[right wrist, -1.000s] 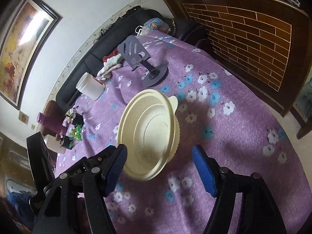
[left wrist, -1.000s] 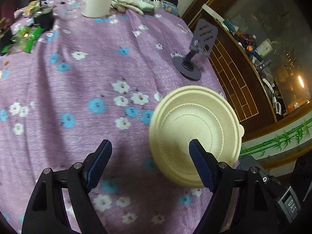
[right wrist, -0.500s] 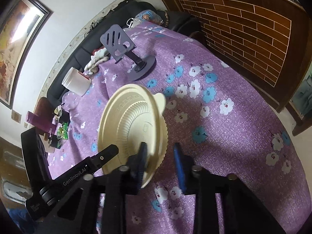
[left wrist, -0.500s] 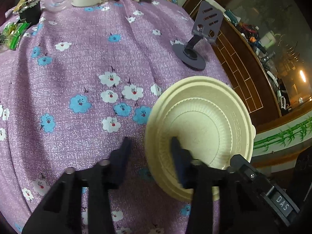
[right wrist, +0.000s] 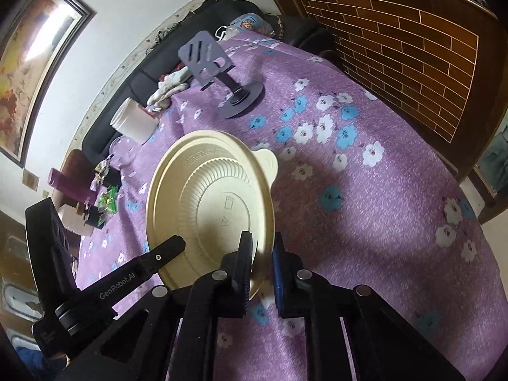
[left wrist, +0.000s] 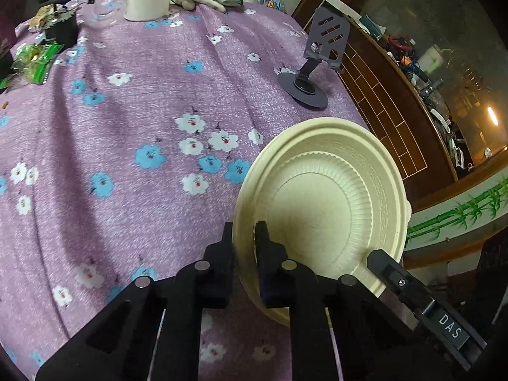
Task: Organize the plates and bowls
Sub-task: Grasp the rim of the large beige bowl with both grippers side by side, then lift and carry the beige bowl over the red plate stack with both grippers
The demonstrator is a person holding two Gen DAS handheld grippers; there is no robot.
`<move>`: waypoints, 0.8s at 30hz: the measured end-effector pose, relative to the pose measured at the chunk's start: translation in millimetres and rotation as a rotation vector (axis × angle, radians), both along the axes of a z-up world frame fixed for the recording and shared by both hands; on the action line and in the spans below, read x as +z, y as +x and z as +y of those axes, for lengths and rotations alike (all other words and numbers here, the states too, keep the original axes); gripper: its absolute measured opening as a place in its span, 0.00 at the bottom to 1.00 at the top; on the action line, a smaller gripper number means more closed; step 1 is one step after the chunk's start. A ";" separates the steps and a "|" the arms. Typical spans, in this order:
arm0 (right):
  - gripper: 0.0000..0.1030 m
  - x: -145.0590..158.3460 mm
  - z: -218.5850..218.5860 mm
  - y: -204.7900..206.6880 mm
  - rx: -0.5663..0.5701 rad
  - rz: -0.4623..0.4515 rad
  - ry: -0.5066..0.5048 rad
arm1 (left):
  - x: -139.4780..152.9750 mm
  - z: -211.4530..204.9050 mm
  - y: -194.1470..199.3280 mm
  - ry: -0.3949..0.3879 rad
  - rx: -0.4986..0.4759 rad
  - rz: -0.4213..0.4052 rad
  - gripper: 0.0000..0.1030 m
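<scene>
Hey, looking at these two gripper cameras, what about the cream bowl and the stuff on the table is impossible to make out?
- Cream bowl, left wrist view: near rim hidden behind the left gripper.
- Right wrist view: bowl's near edge hidden by the right gripper; whether one dish or a stack, unclear.
- Snack packets: cut by the left edge, labels too small.

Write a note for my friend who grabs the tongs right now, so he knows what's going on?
Left tongs: shut on the near-left rim of the cream plastic bowl.
Right tongs: shut on the opposite rim of the same bowl.
The bowl sits on the purple flowered tablecloth, near the phone stand; whether it is lifted is unclear.
Done: both grips set.
Left: carry it to its place. No other plates or bowls are in view.
</scene>
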State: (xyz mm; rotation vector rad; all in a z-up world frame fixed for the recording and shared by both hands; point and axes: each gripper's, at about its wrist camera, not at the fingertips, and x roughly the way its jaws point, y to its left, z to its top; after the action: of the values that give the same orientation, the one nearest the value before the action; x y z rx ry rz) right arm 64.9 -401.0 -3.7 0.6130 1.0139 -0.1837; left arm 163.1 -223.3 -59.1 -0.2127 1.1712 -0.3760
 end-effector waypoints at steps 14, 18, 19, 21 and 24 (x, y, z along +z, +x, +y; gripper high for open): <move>0.11 15.8 42.9 -30.2 0.061 -0.045 0.020 | 20.4 42.9 -42.2 0.001 0.054 -0.032 0.09; 0.11 18.0 59.6 -35.4 0.089 -0.053 0.026 | 25.8 59.3 -55.6 0.009 0.082 -0.045 0.09; 0.11 18.3 64.8 -37.2 0.097 -0.055 0.028 | 26.7 62.8 -58.1 0.012 0.087 -0.049 0.09; 0.11 18.9 73.3 -39.8 0.110 -0.060 0.034 | 27.6 71.2 -64.5 0.018 0.099 -0.058 0.09; 0.11 18.6 87.5 -43.1 0.134 -0.061 0.037 | 26.4 87.3 -74.2 0.024 0.123 -0.058 0.09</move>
State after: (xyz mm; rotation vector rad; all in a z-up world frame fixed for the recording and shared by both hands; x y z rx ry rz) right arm 21.7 -313.4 15.0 0.5786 0.9969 -0.0284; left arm 88.9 -136.1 -32.7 -0.2501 1.0992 -0.2583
